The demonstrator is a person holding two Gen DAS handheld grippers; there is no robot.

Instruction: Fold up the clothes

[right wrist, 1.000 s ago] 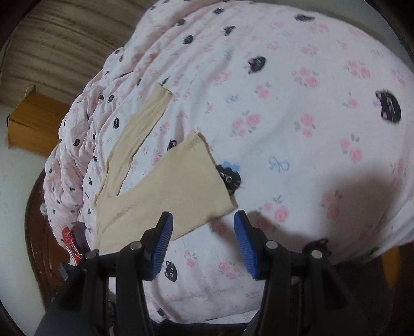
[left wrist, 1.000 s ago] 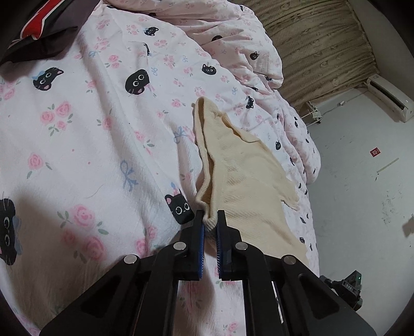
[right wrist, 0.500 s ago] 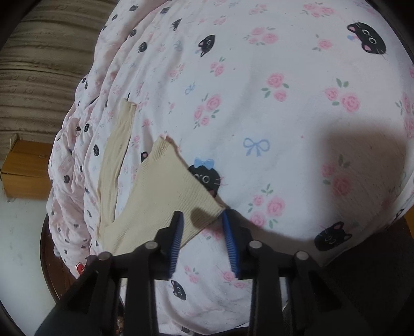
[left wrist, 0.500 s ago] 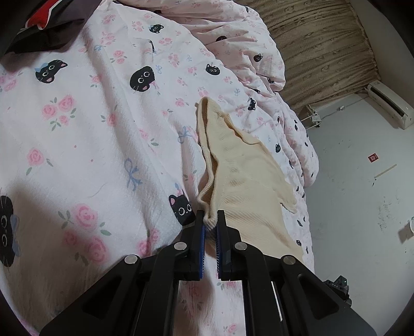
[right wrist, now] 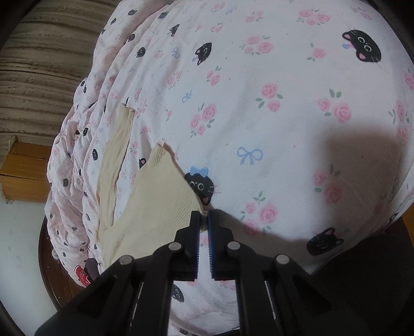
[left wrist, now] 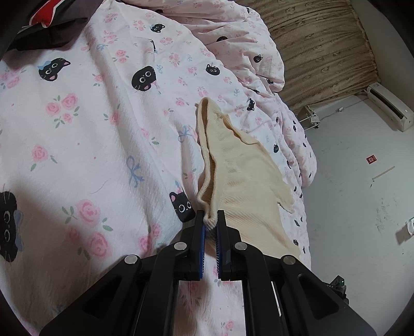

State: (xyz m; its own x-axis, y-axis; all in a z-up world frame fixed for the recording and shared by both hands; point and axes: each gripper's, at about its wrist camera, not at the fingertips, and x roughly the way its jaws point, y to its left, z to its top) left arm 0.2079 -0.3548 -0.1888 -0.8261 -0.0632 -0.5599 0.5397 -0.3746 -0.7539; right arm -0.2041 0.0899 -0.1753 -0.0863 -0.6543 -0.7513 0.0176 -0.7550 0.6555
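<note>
A cream ribbed garment (left wrist: 245, 175) lies on a pink quilt (left wrist: 103, 129) printed with roses and black cats. My left gripper (left wrist: 210, 219) is shut on a bunched corner of its ribbed hem, near the bed's edge. In the right wrist view the same garment (right wrist: 155, 201) spreads to the left, with one long narrow part (right wrist: 113, 155) running away up the quilt (right wrist: 258, 116). My right gripper (right wrist: 204, 215) has its jaws closing on the garment's near corner, which is pinched between the blue pads.
A dark garment with red and white (left wrist: 44, 23) lies at the far left of the bed. Bunched quilt folds (left wrist: 258, 51) rise before a brown curtain (left wrist: 323, 38). A wooden box (right wrist: 23, 170) and a red shoe (right wrist: 82, 275) sit on the floor.
My right gripper sank to the garment's corner, rolled, and its wide-open jaws closed onto the cloth. The left gripper kept its hold in place.
</note>
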